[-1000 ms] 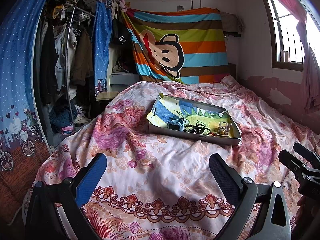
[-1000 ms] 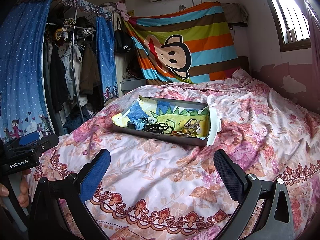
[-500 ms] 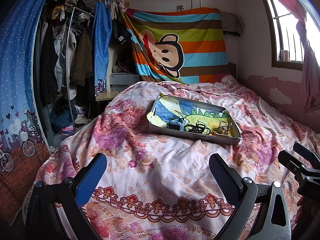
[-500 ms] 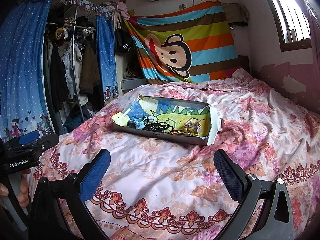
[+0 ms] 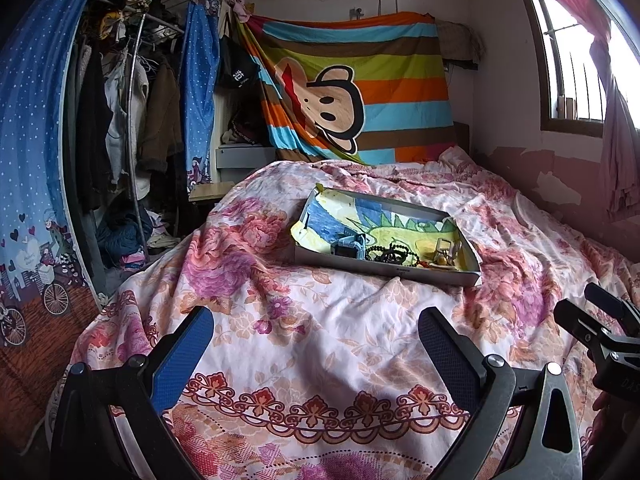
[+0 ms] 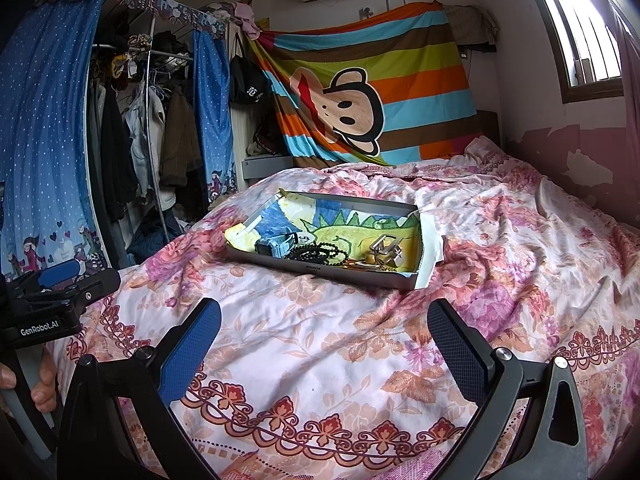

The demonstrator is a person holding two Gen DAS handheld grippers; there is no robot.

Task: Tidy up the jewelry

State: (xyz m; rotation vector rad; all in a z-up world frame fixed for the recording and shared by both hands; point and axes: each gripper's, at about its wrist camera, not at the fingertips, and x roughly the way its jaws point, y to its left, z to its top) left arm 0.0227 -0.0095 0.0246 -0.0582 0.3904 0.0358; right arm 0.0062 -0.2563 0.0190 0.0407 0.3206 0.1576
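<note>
A shallow grey tray [image 5: 384, 271] lined with a dinosaur drawing lies on the floral bedspread; it also shows in the right wrist view [image 6: 332, 272]. Along its near side lie a blue watch [image 5: 349, 247] [image 6: 276, 245], black beads [image 5: 390, 255] [image 6: 316, 253] and small metal and amber pieces [image 5: 444, 254] [image 6: 380, 254]. My left gripper [image 5: 312, 344] is open and empty above the bedspread, well short of the tray. My right gripper [image 6: 324, 340] is also open and empty, equally short of it. Each gripper shows at the other view's edge.
The floral bedspread [image 5: 320, 340] covers the whole bed. A clothes rack with blue curtains [image 5: 120, 120] stands left of the bed. A striped monkey blanket [image 5: 352, 88] hangs at the head. A window [image 5: 572, 60] and wall run along the right.
</note>
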